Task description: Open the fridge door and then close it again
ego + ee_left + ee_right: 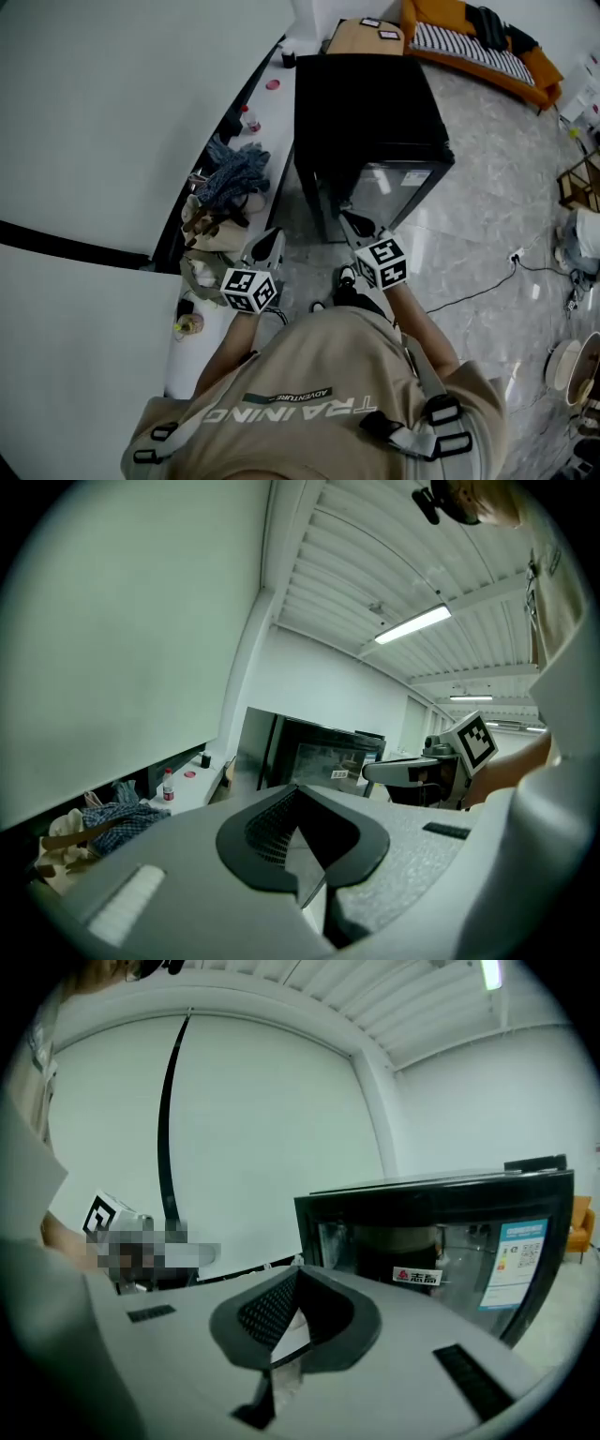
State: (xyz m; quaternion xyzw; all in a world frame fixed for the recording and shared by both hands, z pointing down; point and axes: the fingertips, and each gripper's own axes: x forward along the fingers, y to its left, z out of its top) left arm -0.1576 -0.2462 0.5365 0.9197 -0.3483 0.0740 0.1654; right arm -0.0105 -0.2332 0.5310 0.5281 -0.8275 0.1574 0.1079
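A small black fridge (370,112) with a glass door (398,183) stands on the floor just ahead of me, and the door looks shut. My left gripper (272,241) is held left of the fridge's front, apart from it, jaws shut on nothing. My right gripper (355,223) hovers close before the door's lower left corner, also shut and empty; contact with the fridge cannot be judged. In the left gripper view the fridge (323,752) sits beyond the closed left gripper (298,789), with the right gripper (412,771) at the right. The right gripper view shows the right gripper (298,1271) and the door (450,1255) with its stickers close by.
A white ledge (281,103) along the left wall carries a heap of cloth (230,173), a small bottle (248,120) and a red lid (273,84). An orange sofa (478,47) and a cardboard box (367,37) stand behind the fridge. A cable (487,286) crosses the floor at right.
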